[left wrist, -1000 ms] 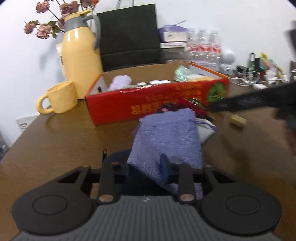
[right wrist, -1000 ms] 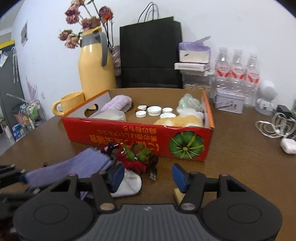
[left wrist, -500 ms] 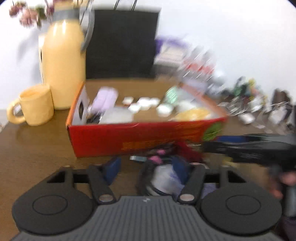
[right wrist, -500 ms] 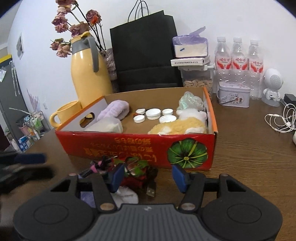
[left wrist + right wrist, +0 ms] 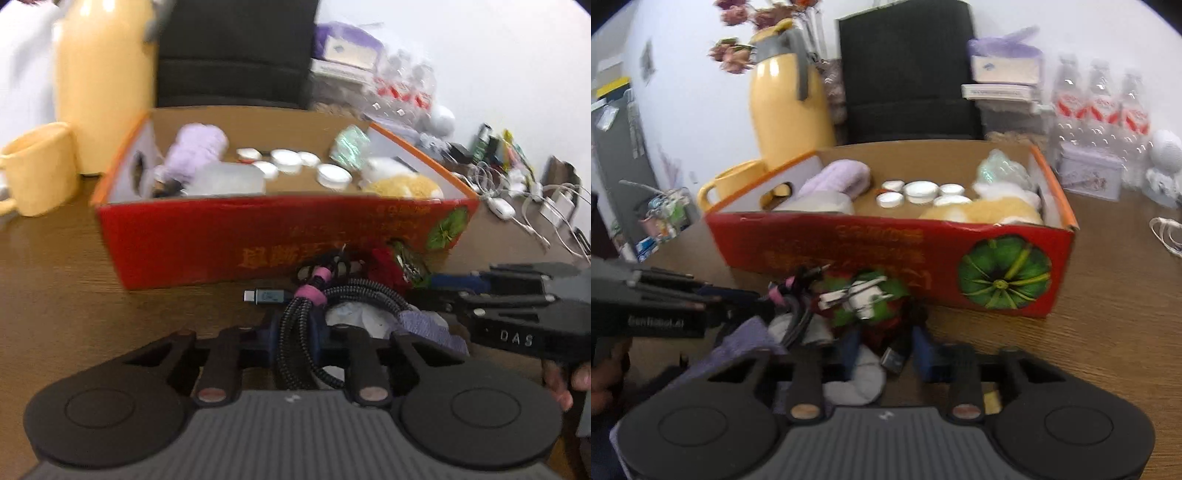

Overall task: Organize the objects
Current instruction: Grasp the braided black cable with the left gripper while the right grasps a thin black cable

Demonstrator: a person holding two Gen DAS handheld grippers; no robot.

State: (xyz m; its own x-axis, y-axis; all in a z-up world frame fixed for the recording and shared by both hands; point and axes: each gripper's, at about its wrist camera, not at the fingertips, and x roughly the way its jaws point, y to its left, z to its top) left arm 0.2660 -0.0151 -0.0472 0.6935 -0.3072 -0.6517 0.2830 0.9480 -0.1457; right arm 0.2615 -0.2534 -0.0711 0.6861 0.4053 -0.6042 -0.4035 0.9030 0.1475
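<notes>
A small pile lies on the table in front of the red cardboard box (image 5: 221,243). It holds a coiled black braided cable (image 5: 303,325) with a pink tie, a red-and-green artificial flower (image 5: 871,299), a white sock (image 5: 860,380) and a purple pouch (image 5: 424,325). My left gripper (image 5: 297,328) is closing, and its pads clamp the cable coil. My right gripper (image 5: 886,343) is closing too, with the flower's dark red base filling the gap between its blue pads and a USB plug (image 5: 894,358) just below. Each gripper shows in the other's view, the right gripper (image 5: 417,288) and the left gripper (image 5: 750,299).
The box (image 5: 886,247) holds a lilac roll, white caps, a green packet and a yellow plush. Behind it stand a yellow jug (image 5: 790,107), a yellow mug (image 5: 40,166), a black bag (image 5: 908,74) and water bottles (image 5: 1100,107). White cables (image 5: 517,206) lie at the right.
The left gripper let go of the purple pouch, swung over to the pile and closed on the cable. The right gripper came forward and down onto the flower and closed.
</notes>
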